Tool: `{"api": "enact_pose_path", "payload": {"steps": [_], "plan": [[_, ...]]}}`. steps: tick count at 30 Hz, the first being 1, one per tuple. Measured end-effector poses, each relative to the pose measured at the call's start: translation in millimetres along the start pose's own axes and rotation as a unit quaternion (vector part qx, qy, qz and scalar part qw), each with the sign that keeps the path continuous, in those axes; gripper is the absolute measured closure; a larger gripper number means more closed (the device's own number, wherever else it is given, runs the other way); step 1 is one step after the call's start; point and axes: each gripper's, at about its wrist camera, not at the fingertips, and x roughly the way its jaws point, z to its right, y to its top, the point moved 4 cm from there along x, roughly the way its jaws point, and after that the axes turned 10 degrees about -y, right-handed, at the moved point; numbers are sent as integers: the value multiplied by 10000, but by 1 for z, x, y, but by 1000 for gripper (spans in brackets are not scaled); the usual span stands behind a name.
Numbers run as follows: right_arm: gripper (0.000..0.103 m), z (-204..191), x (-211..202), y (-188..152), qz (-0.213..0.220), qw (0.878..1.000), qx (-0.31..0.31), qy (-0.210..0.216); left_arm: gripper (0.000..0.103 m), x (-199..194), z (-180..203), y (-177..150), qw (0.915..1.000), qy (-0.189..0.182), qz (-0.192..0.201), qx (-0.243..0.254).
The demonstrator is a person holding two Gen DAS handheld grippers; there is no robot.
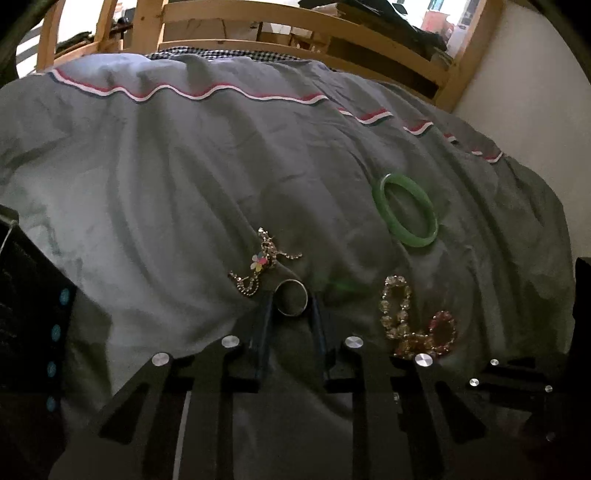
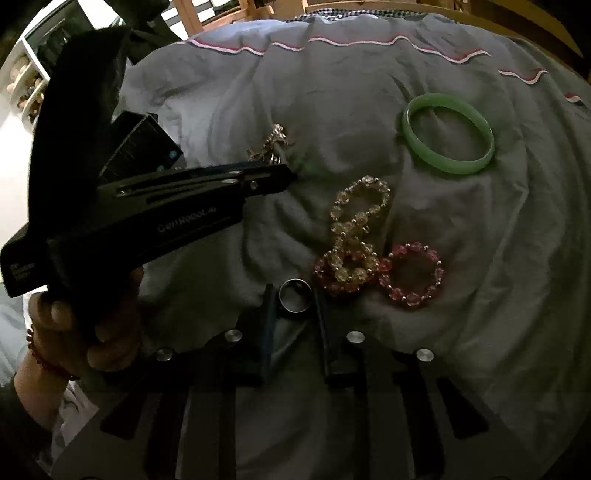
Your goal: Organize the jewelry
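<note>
Jewelry lies on a grey bedspread (image 1: 166,177). In the left wrist view, a silver ring (image 1: 290,297) sits between the fingertips of my left gripper (image 1: 291,301), which is closed around it. A rhinestone chain with a flower charm (image 1: 263,262) lies just beyond, a green bangle (image 1: 405,209) farther right, and clear and pink bead bracelets (image 1: 413,319) to the right. In the right wrist view, a silver ring (image 2: 294,295) sits between the fingertips of my right gripper (image 2: 293,299). The left gripper's body (image 2: 177,206) crosses at the left, held by a hand (image 2: 92,325).
A wooden bed frame (image 1: 295,33) runs behind the bedspread, with a white wall (image 1: 517,92) at the right. A dark box with teal dots (image 1: 33,314) stands at the left edge. The bracelets (image 2: 362,240) and bangle (image 2: 448,133) lie right of the right gripper.
</note>
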Motion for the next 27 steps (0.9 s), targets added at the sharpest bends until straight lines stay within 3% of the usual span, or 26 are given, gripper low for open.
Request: {"api": "enact_pose_path", "payload": {"steps": [12,27], "plan": [[83,3,-21,3,341,9994,66,61,83,-16,5,-3,9998,145,101,27],[83,6,-39,6,620,9977,-47,-250,83,-52,20,-8,9989,388,185,193]]}}
